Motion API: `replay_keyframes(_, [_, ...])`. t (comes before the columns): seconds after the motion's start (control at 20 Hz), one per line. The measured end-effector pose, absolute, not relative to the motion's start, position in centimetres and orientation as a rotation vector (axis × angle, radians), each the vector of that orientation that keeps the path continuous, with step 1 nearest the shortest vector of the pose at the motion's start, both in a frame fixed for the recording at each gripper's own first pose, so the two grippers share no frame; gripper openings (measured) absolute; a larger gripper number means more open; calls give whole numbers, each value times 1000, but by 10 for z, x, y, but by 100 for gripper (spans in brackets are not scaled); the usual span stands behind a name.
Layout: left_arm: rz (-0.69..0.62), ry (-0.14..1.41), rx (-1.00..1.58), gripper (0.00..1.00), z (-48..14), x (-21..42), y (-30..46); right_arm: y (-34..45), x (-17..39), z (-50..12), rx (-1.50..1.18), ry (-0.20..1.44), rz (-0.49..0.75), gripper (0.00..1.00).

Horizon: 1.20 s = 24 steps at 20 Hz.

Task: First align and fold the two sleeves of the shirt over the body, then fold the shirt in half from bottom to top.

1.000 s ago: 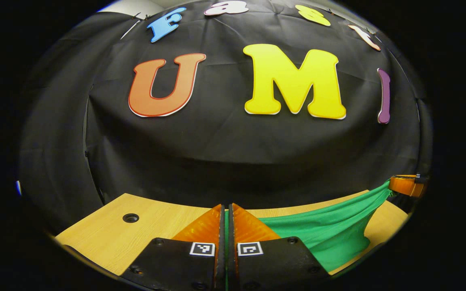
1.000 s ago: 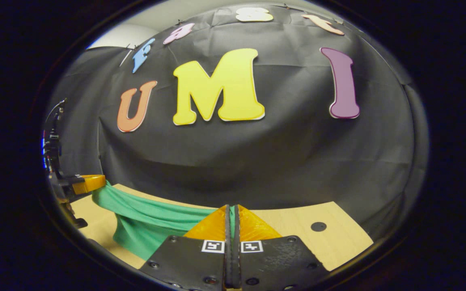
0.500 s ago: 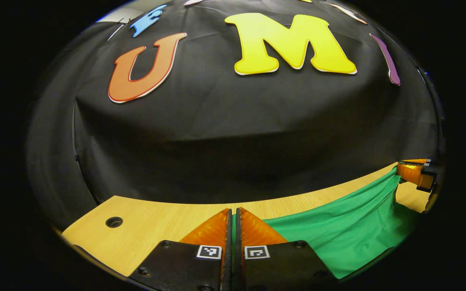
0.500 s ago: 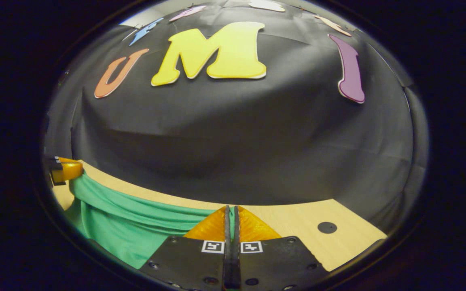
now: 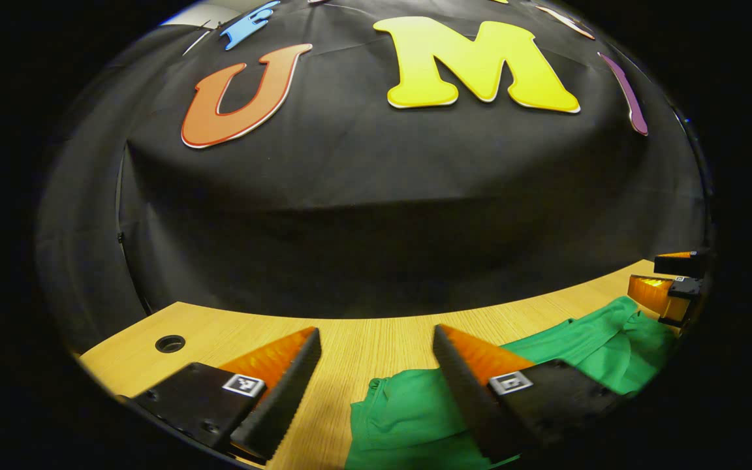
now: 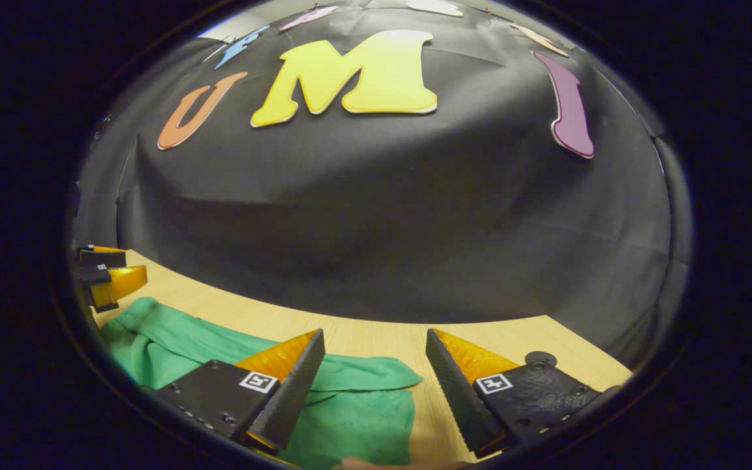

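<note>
Both the left tongs (image 5: 376,343) and right tongs (image 6: 373,346) gape wide above the green shirt (image 6: 343,418) lying on the table (image 5: 356,339)

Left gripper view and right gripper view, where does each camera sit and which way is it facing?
Left gripper view: rides the left claw, looking along its open fingers across the wooden table at the booth wall.
Right gripper view: rides the right claw, open too, facing the same wall.
Shared: the green shirt on the table, and each other's claw.
</note>
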<state>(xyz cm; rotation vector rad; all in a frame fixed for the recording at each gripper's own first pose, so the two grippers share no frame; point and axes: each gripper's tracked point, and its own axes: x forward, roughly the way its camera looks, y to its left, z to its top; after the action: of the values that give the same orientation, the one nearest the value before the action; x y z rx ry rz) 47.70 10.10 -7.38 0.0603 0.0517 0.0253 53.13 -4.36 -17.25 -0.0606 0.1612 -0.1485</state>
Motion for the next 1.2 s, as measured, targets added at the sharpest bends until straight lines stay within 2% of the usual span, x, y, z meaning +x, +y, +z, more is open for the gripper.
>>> replay_keyframes(0.05, [46,42,78,100,-72,474,103,-43,531,-172,-63,152,-146,95])
replay_keyframes(0.35, [77,-6,102,100,-65,473,105,-44,528,-167,-82,111,-180,95])
replay_keyframes(0.65, [23,-52,-4,100,-58,466,104,-49,525,-165,-9,92,-164,95])
replay_keyframes(0.75, [56,-82,-43,100,-52,456,115,-54,517,-159,-36,69,-188,95])
replay_keyframes(0.9, [84,-106,-52,100,-53,420,121,-60,485,-137,-81,-12,-215,96])
replay_keyframes(1.2, [97,-116,-25,100,-62,330,118,-82,386,-115,18,-118,-270,96])
